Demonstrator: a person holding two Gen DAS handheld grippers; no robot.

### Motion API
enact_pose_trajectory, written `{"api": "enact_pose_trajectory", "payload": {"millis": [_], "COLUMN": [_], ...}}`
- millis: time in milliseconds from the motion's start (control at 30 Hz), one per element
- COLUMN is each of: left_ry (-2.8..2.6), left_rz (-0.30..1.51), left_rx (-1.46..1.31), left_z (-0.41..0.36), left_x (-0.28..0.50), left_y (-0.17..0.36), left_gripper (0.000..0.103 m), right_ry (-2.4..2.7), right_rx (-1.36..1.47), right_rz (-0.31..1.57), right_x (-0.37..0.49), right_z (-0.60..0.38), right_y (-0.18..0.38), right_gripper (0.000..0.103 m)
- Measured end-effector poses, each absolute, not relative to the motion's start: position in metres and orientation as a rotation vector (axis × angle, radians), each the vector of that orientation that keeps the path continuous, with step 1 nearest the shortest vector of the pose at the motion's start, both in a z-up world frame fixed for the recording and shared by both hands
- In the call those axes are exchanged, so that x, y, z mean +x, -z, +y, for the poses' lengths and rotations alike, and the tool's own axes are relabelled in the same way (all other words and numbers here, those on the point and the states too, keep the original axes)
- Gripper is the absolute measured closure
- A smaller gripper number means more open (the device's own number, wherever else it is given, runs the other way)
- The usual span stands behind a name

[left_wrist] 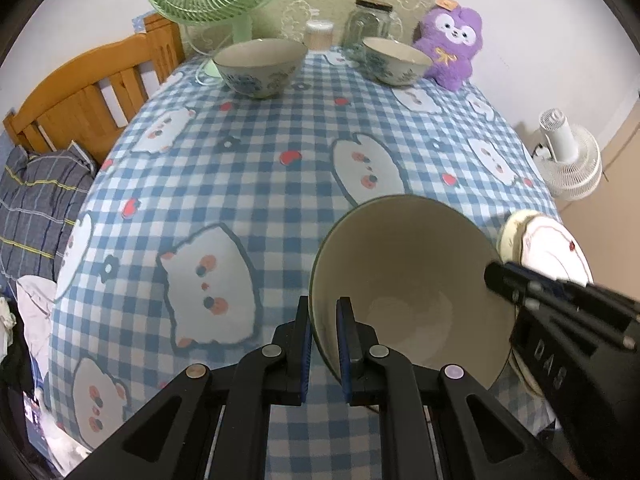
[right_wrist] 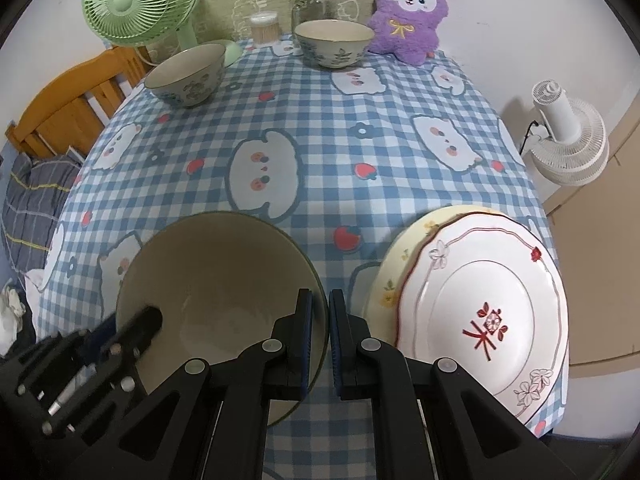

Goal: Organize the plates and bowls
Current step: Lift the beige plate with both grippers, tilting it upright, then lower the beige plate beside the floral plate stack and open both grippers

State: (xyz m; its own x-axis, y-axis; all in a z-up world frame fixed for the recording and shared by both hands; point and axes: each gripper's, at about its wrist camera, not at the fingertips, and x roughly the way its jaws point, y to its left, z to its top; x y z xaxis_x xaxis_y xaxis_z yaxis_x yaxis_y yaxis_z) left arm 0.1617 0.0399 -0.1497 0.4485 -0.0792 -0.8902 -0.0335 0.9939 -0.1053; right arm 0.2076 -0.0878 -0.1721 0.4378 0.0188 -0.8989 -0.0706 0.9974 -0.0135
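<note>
Right, I have both claws pinching the plain bowl (left_wrist: 408, 292) by its rim, left claw (left_wrist: 323, 344) at its 8 o'clock edge, right claw (right_wrist: 320, 340) opposite, just beside the stacked plates (right_wrist: 480, 312). Plates look gathered; two patterned bowls (left_wrist: 260, 66) at the worktop's (left_wrist: 280, 184) 12 o'clock remain unstacked.

In the left wrist view, the right tool (left_wrist: 496, 276) is blurred and hides most of the plates (left_wrist: 560, 248) at the right edge. In the right wrist view, the blurred left tool (right_wrist: 150, 320) covers the bowl (right_wrist: 224, 280) rim, lower left; the white plate (right_wrist: 488, 312) hides most of the yellow plate (right_wrist: 394, 280).
</note>
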Motion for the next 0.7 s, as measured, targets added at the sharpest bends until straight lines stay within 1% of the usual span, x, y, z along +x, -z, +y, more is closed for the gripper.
{"api": "enact_pose_trajectory", "payload": {"millis": [300, 367, 433, 500, 533, 567, 600, 633, 700], "left_ry": [0.040, 0.044, 0.047, 0.056, 0.058, 0.061, 0.066, 0.068, 0.075], "left_rz": [1.132, 1.134, 1.140, 1.143, 1.140, 1.136, 1.131, 1.133, 1.143], "left_rx": [-0.078, -0.070, -0.074, -0.088, -0.087, -0.083, -0.078, -0.075, -0.078], "left_z": [0.0351, 0.0330, 0.0331, 0.0335, 0.0326, 0.0315, 0.0302, 0.0294, 0.0292], "left_x": [0.1614, 0.1608, 0.1617, 0.1627, 0.1629, 0.1631, 0.1633, 0.1635, 0.1646], "left_y": [0.1530, 0.1527, 0.1534, 0.1527, 0.1516, 0.1504, 0.1486, 0.1480, 0.1478], "left_gripper": [0.095, 0.094, 0.084, 0.077, 0.070, 0.068, 0.067, 0.063, 0.060], "right_ry": [-0.046, -0.044, -0.045, -0.044, -0.053, -0.066, -0.087, -0.110, -0.123], "right_rx": [-0.050, -0.044, -0.051, -0.060, -0.057, -0.049, -0.030, -0.007, -0.002], "right_rz": [1.121, 1.124, 1.123, 1.126, 1.130, 1.138, 1.154, 1.160, 1.140], "right_x": [0.2046, 0.2044, 0.2042, 0.2044, 0.2048, 0.2051, 0.2054, 0.2048, 0.2015], "right_z": [-0.0887, -0.0895, -0.0889, -0.0893, -0.0893, -0.0882, -0.0883, -0.0883, -0.0861], "right_y": [0.1699, 0.1696, 0.1695, 0.1702, 0.1703, 0.1712, 0.1726, 0.1730, 0.1692], "right_gripper": [0.092, 0.092, 0.092, 0.091, 0.086, 0.082, 0.069, 0.051, 0.035]}}
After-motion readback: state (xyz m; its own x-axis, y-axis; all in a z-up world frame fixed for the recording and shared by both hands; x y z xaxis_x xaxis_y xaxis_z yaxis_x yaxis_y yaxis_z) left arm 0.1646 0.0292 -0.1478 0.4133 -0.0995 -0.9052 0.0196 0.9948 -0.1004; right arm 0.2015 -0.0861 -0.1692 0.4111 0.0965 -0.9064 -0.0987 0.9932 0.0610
